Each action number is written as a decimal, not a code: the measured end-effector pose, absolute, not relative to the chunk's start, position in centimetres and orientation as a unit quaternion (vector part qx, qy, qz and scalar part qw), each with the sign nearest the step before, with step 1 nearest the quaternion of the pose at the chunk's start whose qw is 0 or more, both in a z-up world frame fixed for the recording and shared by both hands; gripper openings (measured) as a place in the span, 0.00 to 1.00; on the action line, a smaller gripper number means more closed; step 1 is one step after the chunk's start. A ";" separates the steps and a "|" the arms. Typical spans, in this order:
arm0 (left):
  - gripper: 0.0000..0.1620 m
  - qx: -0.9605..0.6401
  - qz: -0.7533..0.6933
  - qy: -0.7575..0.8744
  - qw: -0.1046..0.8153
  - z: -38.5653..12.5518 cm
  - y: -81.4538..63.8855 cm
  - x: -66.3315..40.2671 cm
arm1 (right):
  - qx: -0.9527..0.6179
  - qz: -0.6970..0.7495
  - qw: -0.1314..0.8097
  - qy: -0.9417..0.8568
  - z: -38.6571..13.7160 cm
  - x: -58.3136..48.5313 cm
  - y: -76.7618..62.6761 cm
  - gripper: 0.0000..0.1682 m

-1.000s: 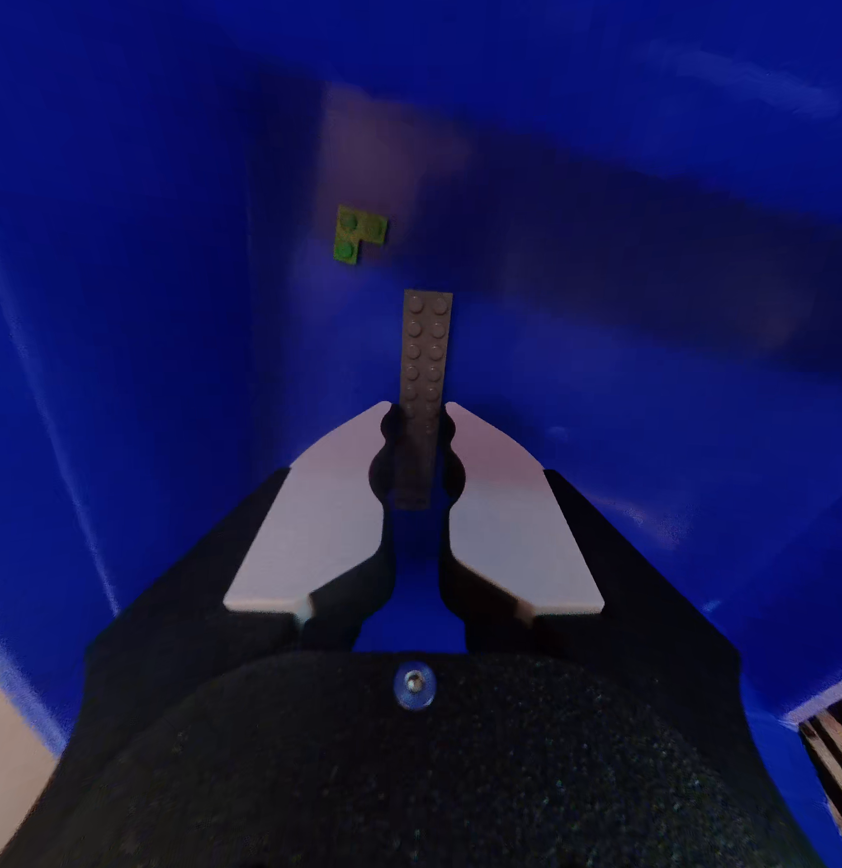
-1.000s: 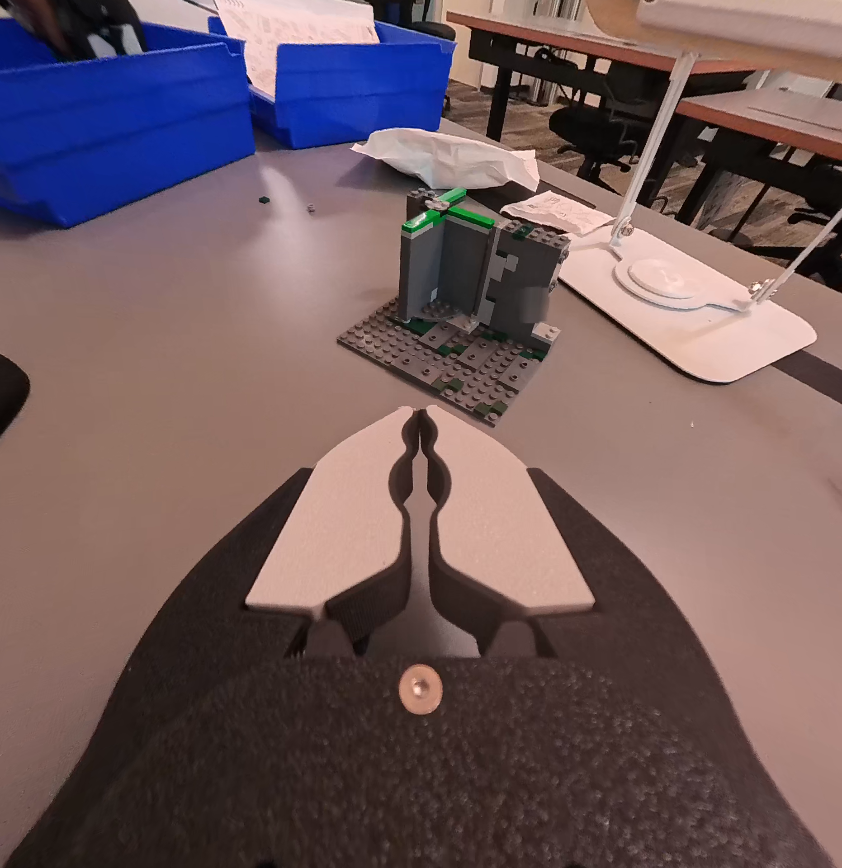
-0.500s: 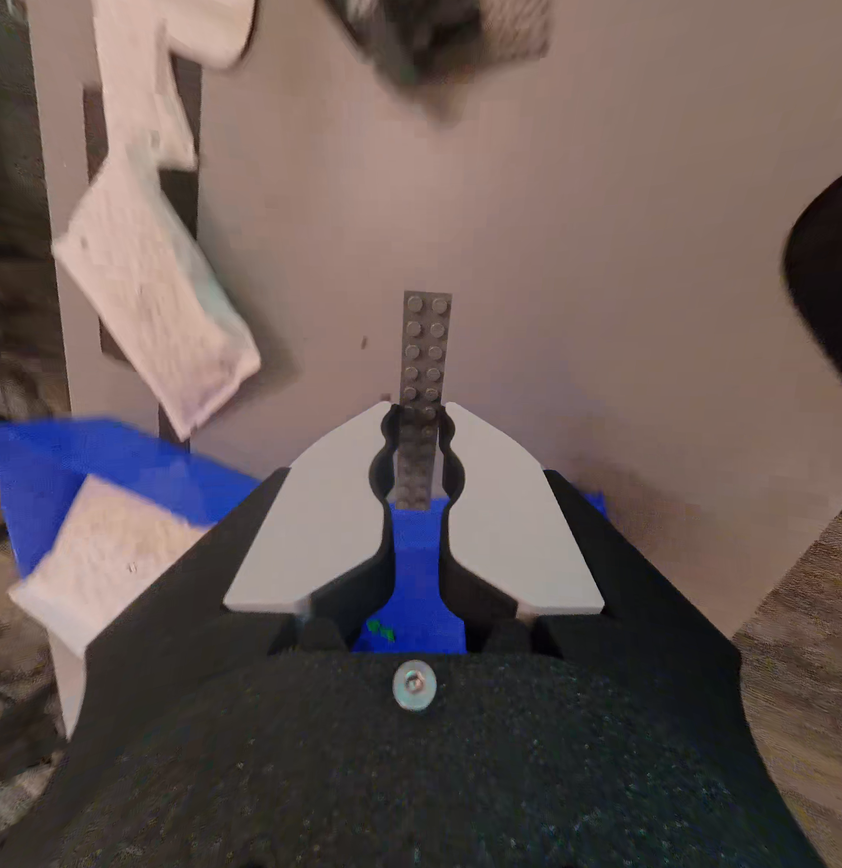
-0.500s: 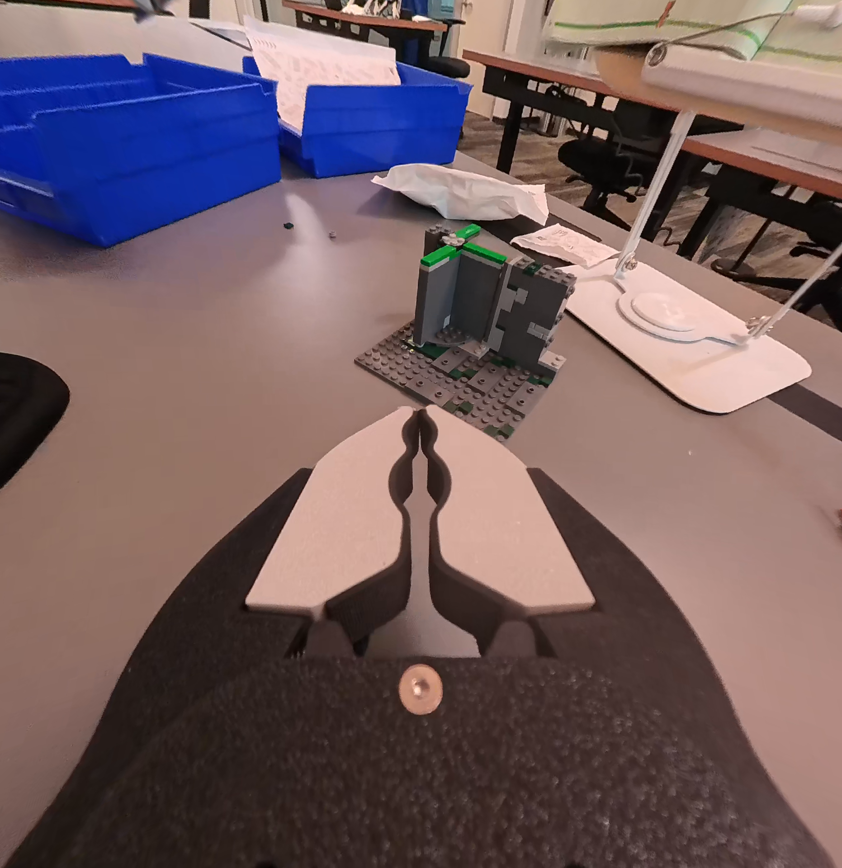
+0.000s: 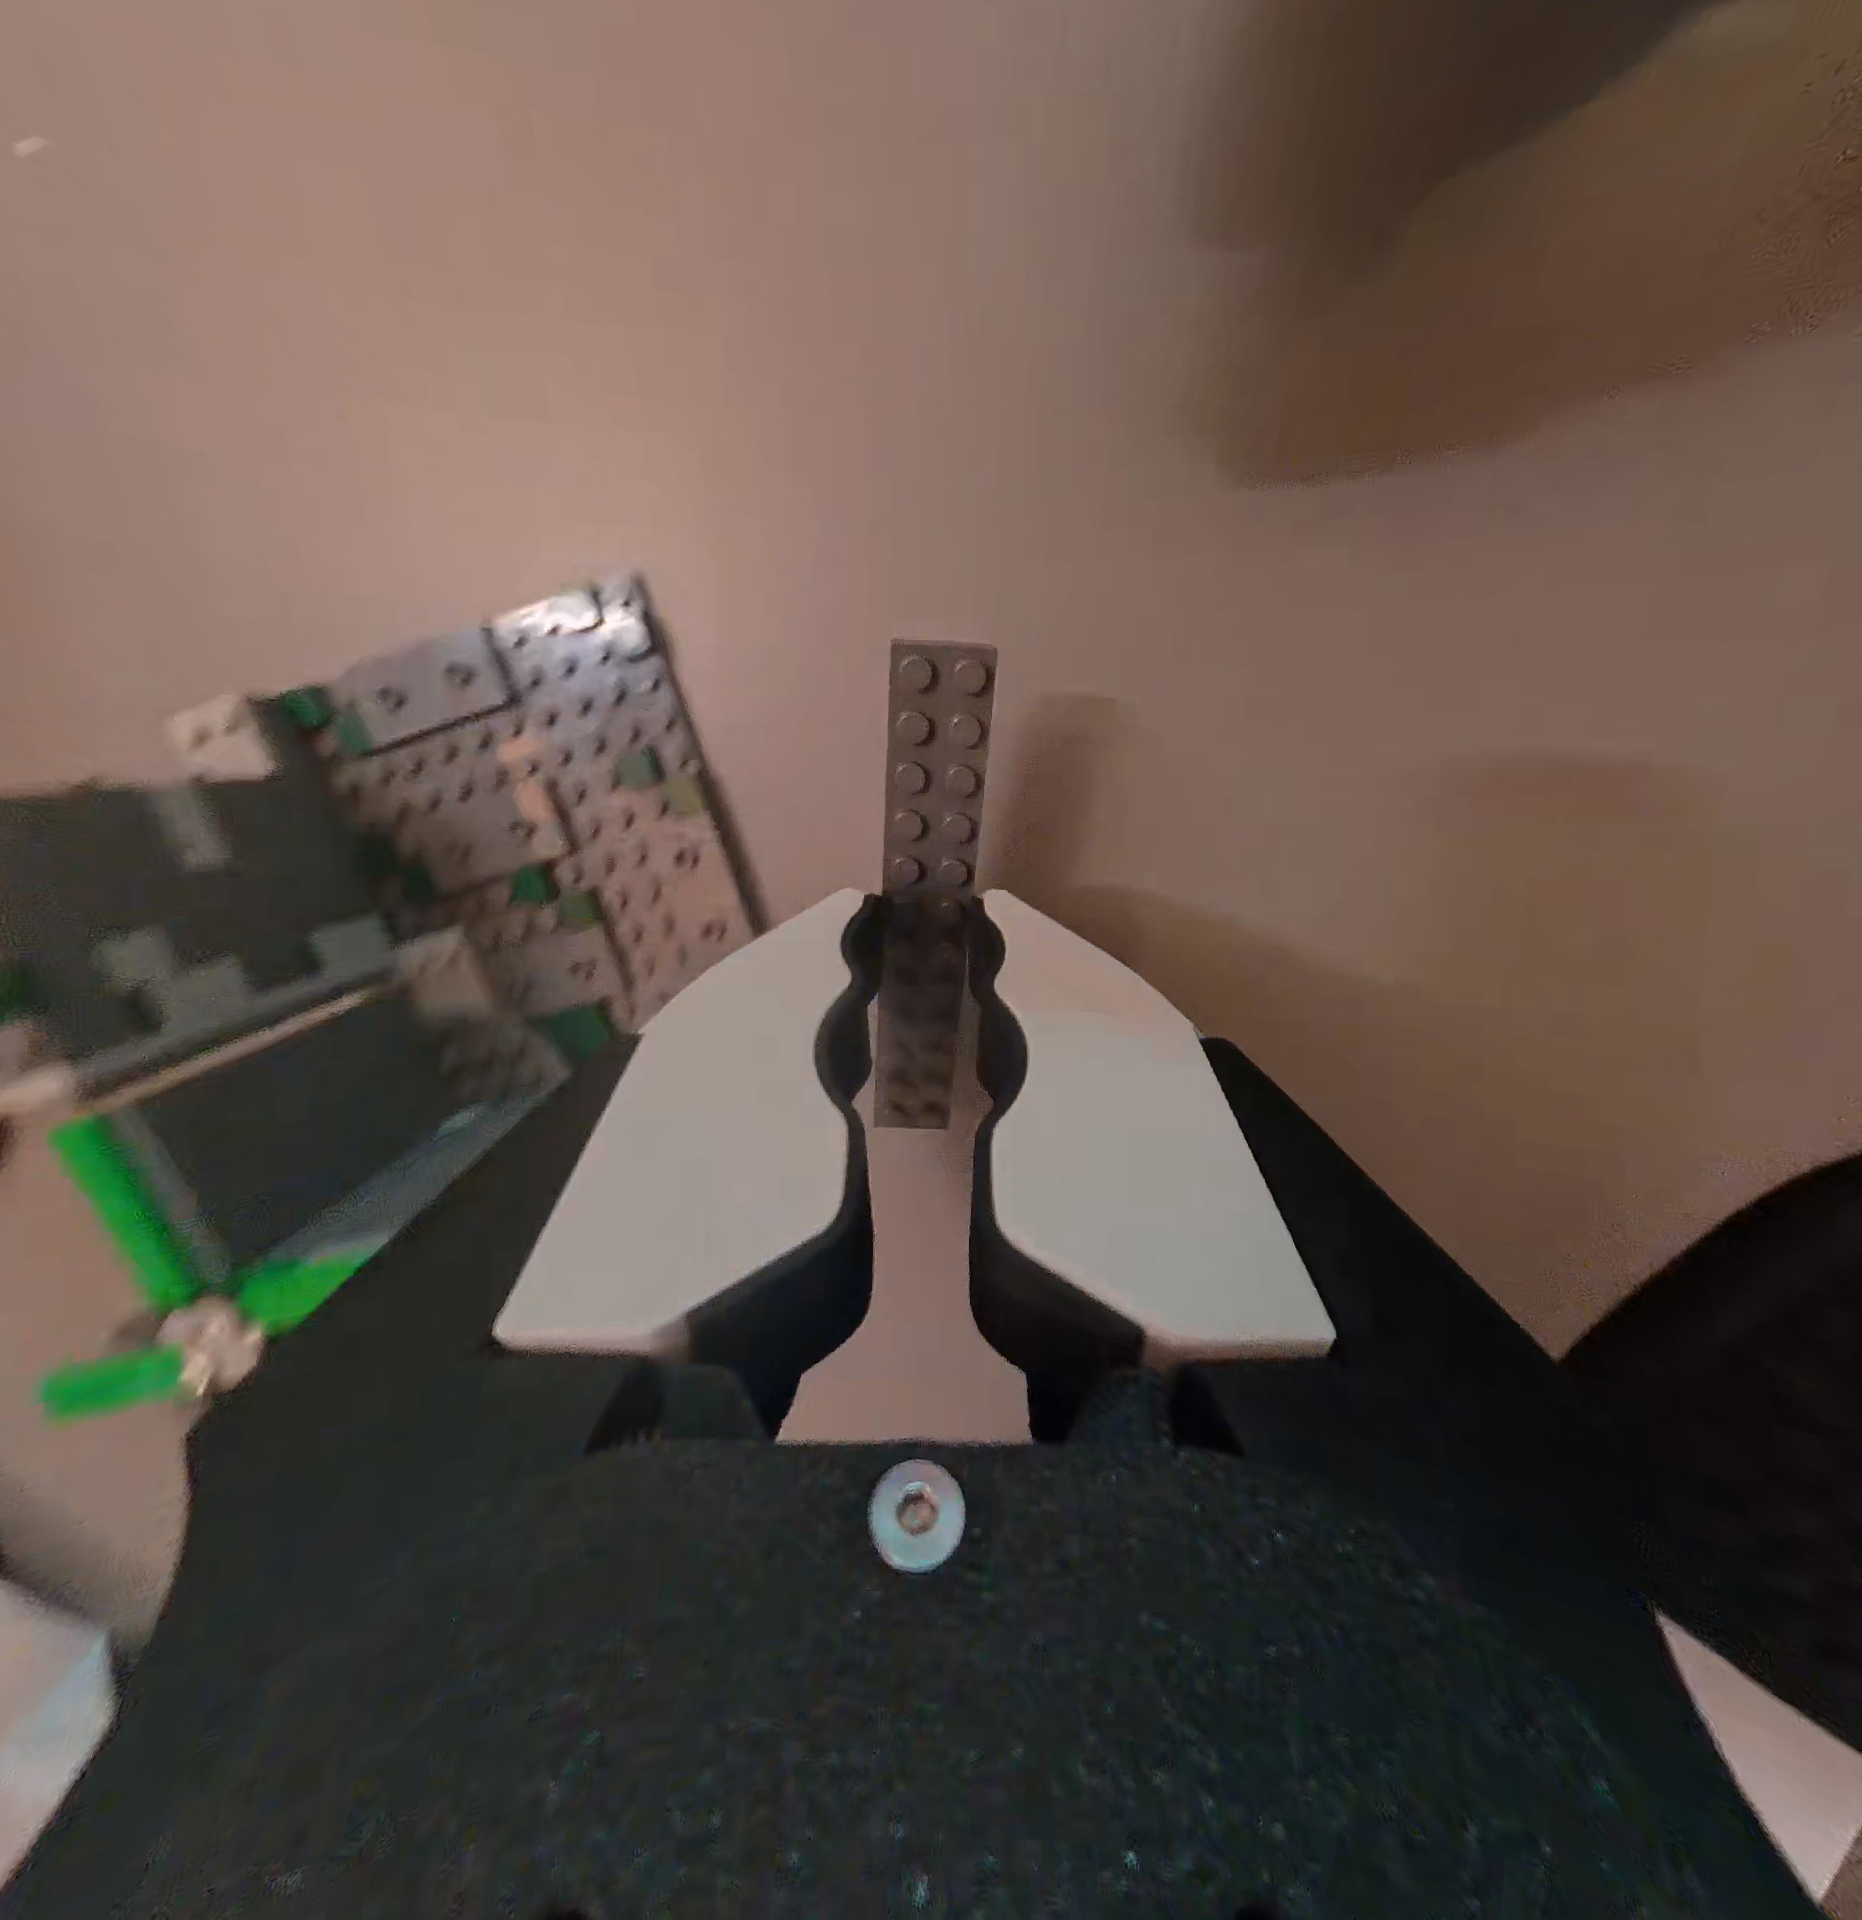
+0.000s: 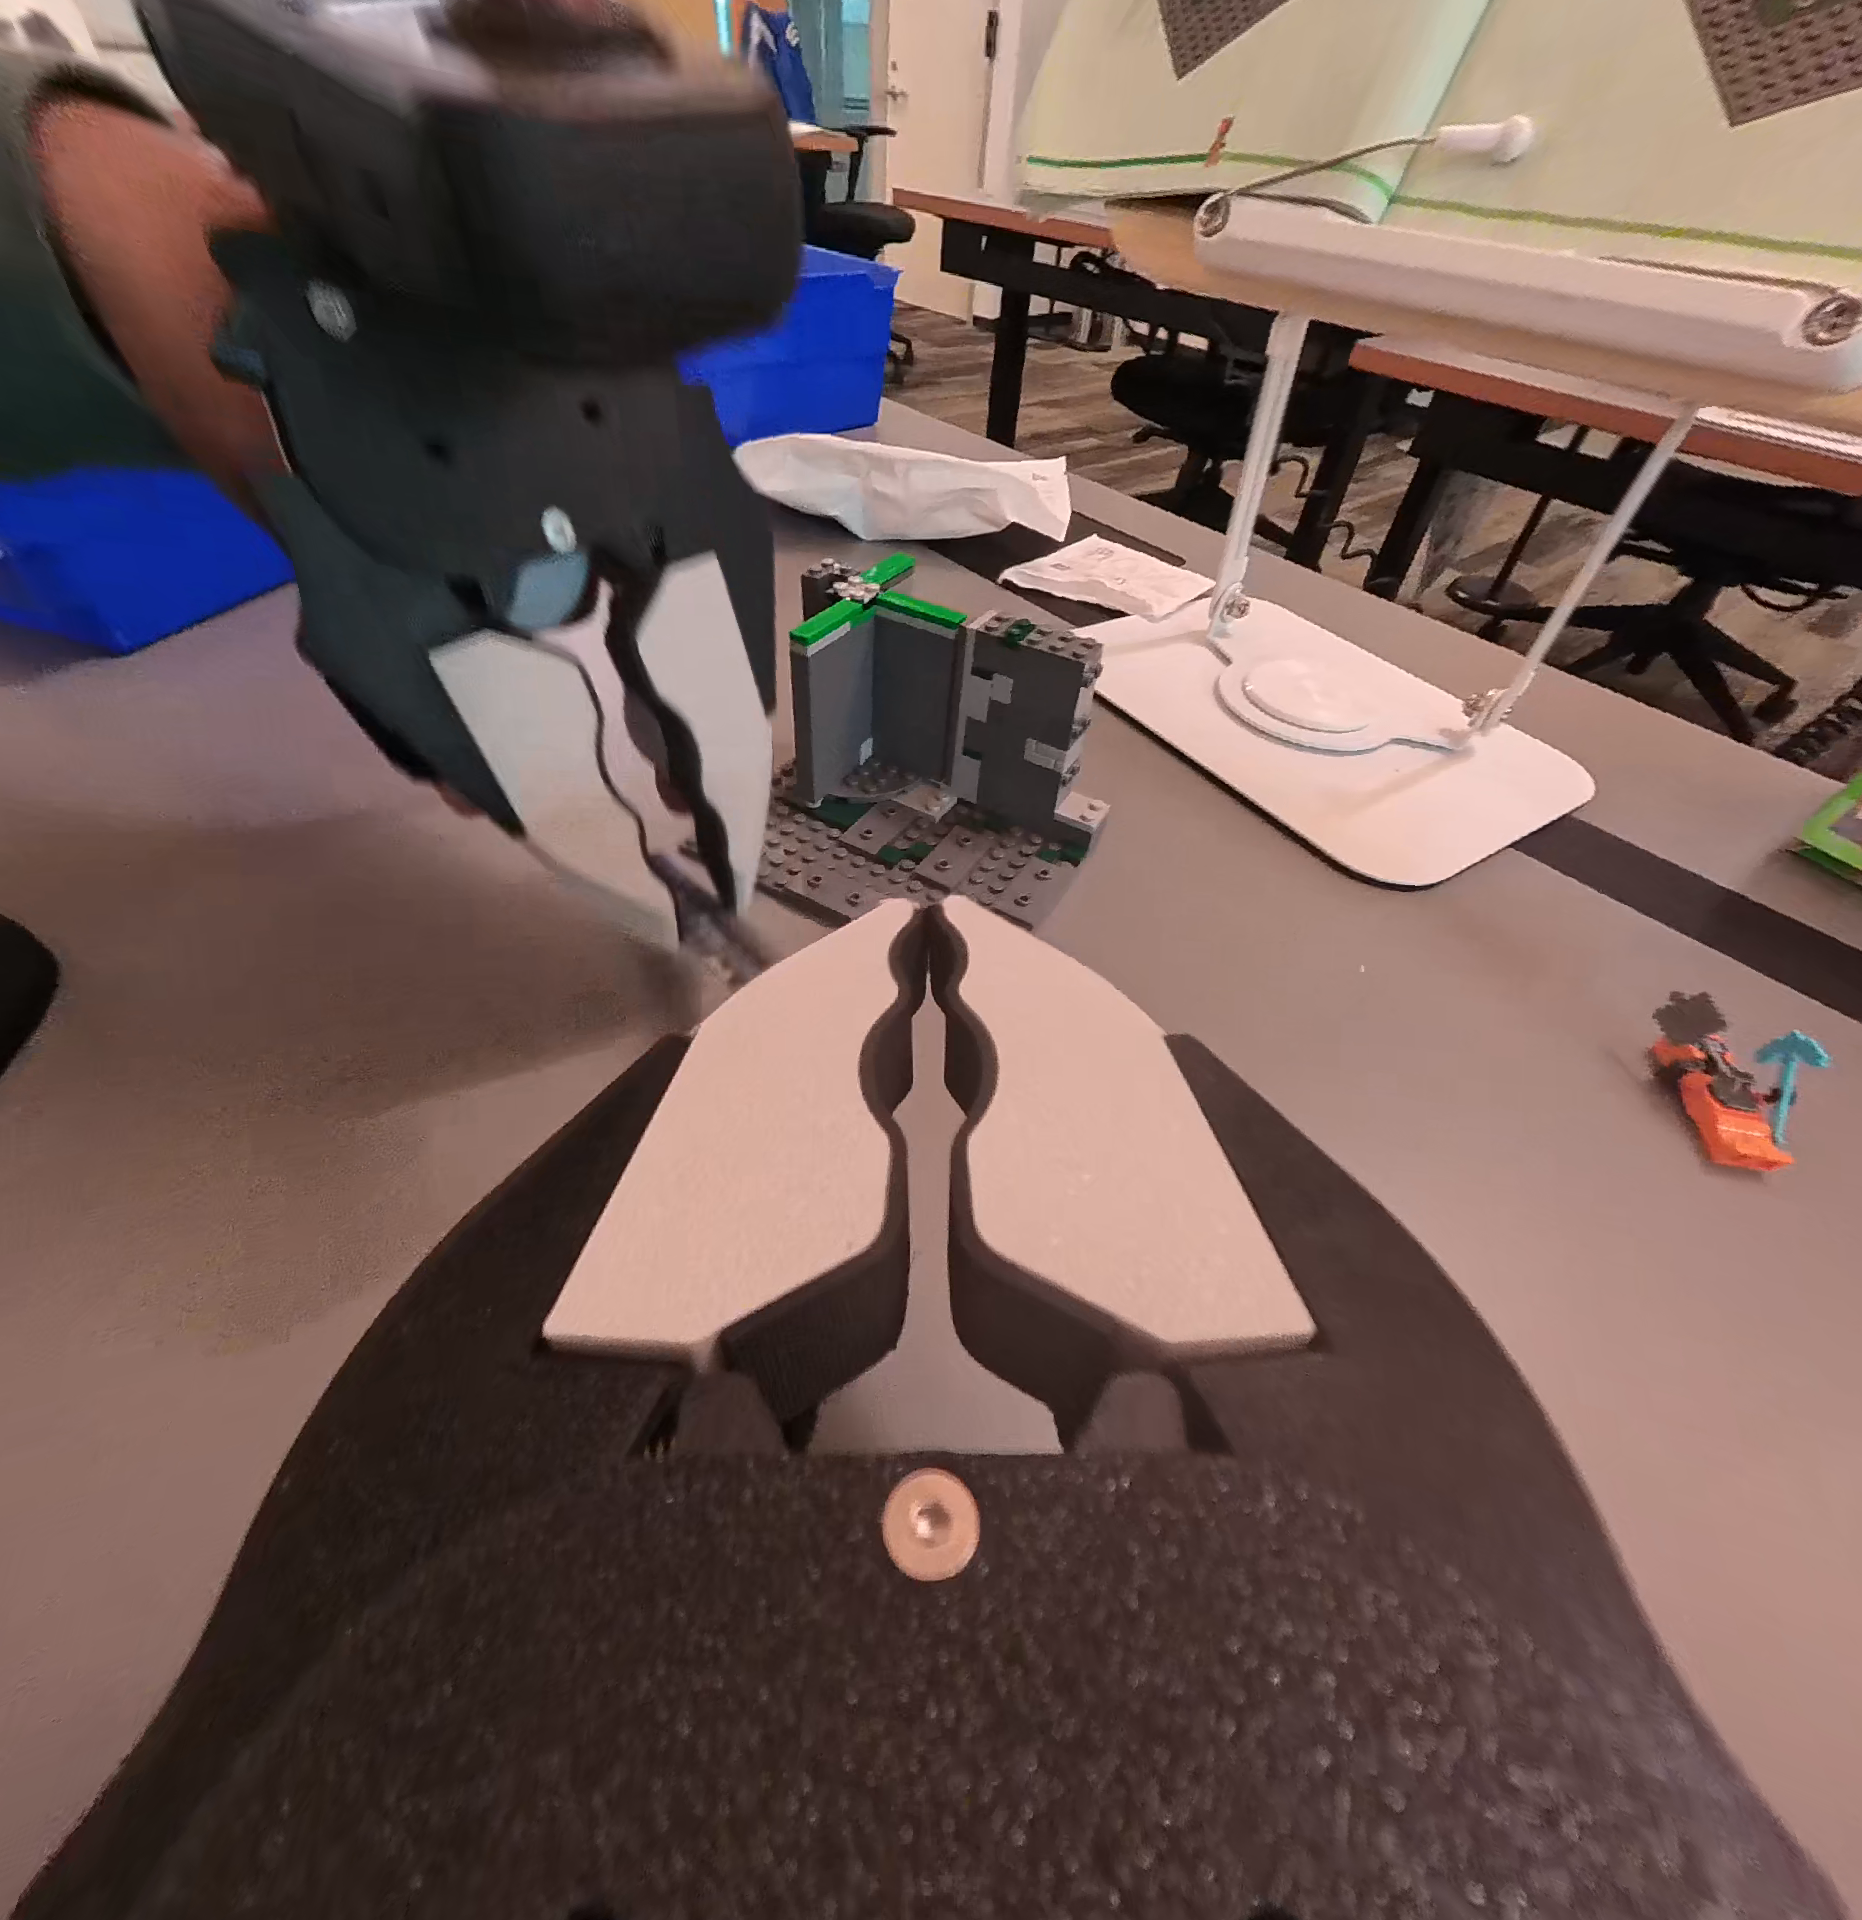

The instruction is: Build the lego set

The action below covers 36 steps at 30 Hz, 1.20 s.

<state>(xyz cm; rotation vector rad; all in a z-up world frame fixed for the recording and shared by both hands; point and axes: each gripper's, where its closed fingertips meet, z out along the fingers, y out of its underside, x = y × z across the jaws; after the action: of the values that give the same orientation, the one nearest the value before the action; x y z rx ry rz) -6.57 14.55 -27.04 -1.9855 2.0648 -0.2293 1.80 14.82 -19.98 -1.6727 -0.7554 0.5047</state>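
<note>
Plate in transit: the left gripper [image 5: 925,904] pinches a long dark-grey studded plate [image 5: 937,769] by one end, just beside the half-built grey-and-green model [image 6: 937,727]. Better to line up studs squarely, then press flat. The right gripper [image 6: 925,909] sits closed, empty. Grey table [image 6: 1322,1039], white desk lamp [image 6: 1374,727], blue bins [image 6: 802,353] behind.

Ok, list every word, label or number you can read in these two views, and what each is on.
Nothing legible.
Small flat white paper packet behind the grey and green lego build: fine print, too small.
Green printed box corner at the right edge: cut off, unreadable.
Long grey studded lego plate in the left tongs: no writing visible.
</note>
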 end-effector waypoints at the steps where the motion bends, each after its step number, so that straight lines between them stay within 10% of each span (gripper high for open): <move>1: 0.10 -0.683 -0.083 0.715 0.122 -27.8 14.3 -6.0 | -0.716 0.214 0.582 -0.321 -19.9 2.0 14.9 0.00; 12: 0.17 -0.698 -0.126 0.685 0.166 -28.6 13.9 -3.8 | -0.714 0.213 0.585 -0.321 -19.6 2.4 15.0 0.00; 19: 0.00 -0.726 -0.181 0.584 0.314 -25.1 12.2 -3.9 | -0.713 0.212 0.584 -0.325 -19.7 2.2 14.9 0.00; 36: 0.00 -0.845 -0.157 0.346 0.376 -26.6 11.8 -7.2 | -0.719 0.202 0.578 -0.329 -20.3 2.1 14.9 0.00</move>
<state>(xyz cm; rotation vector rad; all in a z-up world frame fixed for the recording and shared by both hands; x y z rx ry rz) -7.20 11.80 -26.59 -2.1629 0.8841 -0.4009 2.10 14.90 -20.28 -1.6814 -0.7696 0.4732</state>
